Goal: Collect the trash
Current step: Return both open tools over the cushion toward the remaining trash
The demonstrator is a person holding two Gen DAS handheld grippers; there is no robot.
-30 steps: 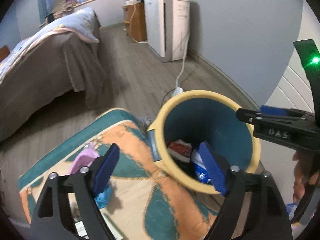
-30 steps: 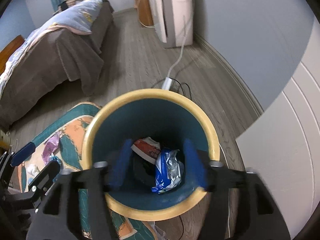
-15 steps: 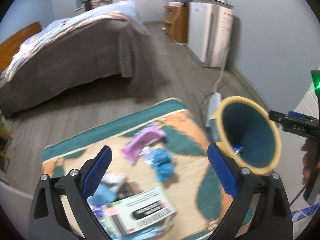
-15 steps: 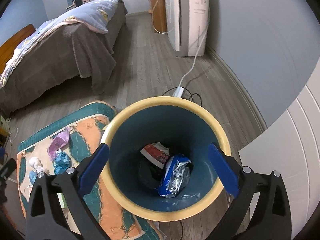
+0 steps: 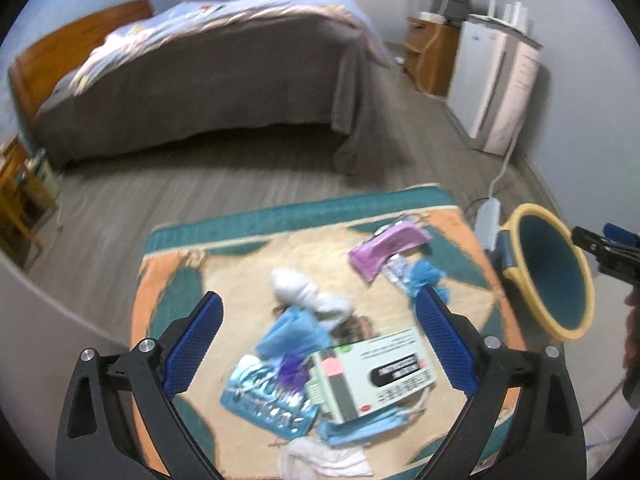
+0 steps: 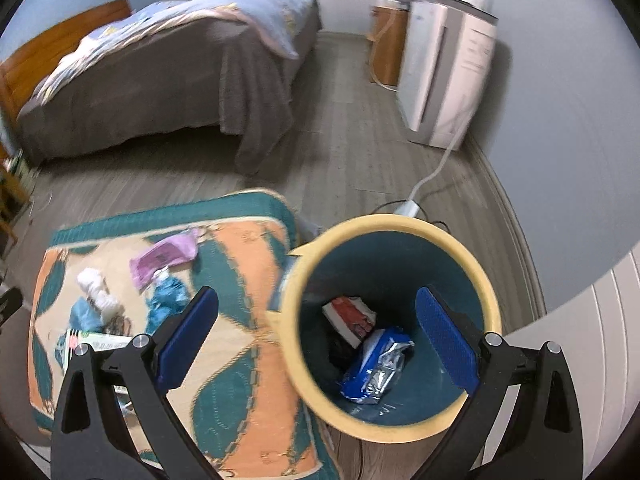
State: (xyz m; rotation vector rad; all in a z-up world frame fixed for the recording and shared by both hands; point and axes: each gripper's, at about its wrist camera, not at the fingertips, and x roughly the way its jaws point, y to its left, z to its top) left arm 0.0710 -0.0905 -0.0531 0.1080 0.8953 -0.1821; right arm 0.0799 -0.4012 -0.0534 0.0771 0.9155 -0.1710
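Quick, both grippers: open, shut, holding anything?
Left gripper: open, holding nothing, above the rug litter.
Right gripper: open, holding nothing, over the bin.

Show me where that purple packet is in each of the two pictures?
Left wrist view: the purple packet lies right of centre, near the rug's far edge.
Right wrist view: the purple packet is left of centre, on the rug.
Shared landmark: the yellow-rimmed bin, to the right of the packet in both.
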